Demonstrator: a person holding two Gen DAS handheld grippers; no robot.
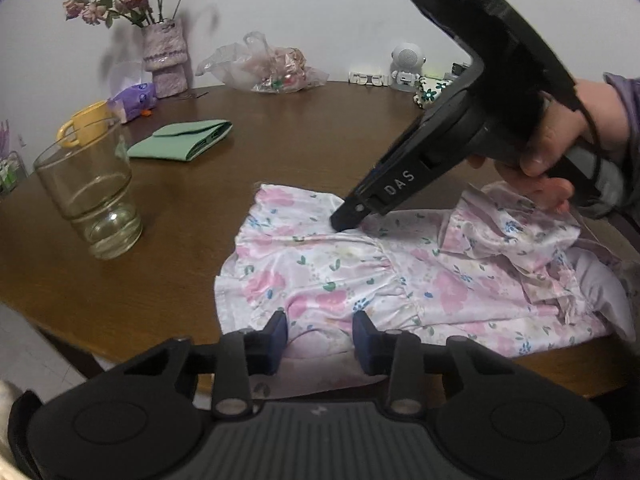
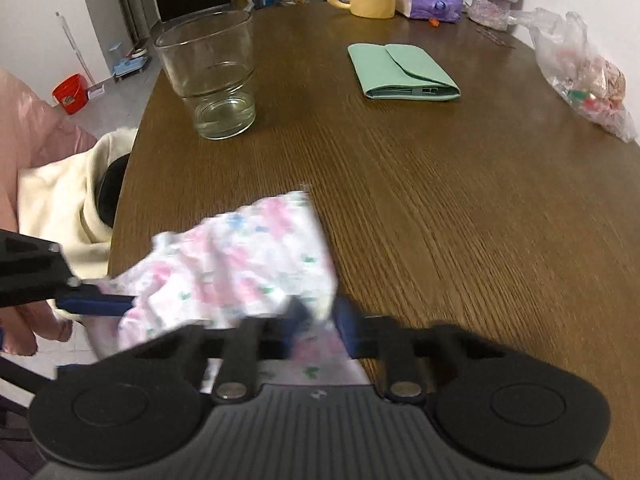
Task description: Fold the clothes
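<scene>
A floral garment (image 1: 360, 276), white w/ pink blooms and small green and blue sprigs, is seen spread over the near edge of a round wooden table (image 1: 280, 132), part of the cloth draped off the rim toward the camera and a rumpled heap gathered at the right. The left gripper (image 1: 320, 322) is held low over the near hem, its blue-padded jaws standing apart w/ cloth lying beneath and between them; no pinch on the fabric is shown. The right gripper (image 1: 345, 222), gripped by a person's hand (image 1: 556, 148) in a grey-purple sleeve, is pointed steeply down, its tip pressed on the garment's far edge; from the right wrist view its jaws are seen drawn close together w/ a fold of the blurred floral cloth caught between the pads, so it is closed on the garment. Elsewhere on the table, well apart from the cloth: a clear drinking glass (image 1: 90, 196) at left, a yellow mug (image 1: 82, 124) behind it, a folded green pouch (image 1: 180, 140), a purple pack (image 1: 134, 98), a vase of dried roses (image 1: 164, 60), a crumpled plastic bag (image 1: 264, 66) and a small white robot figurine (image 1: 408, 66) by the wall. In the right wrist view, a red bucket (image 2: 71, 94) is seen on the floor beyond the table.
</scene>
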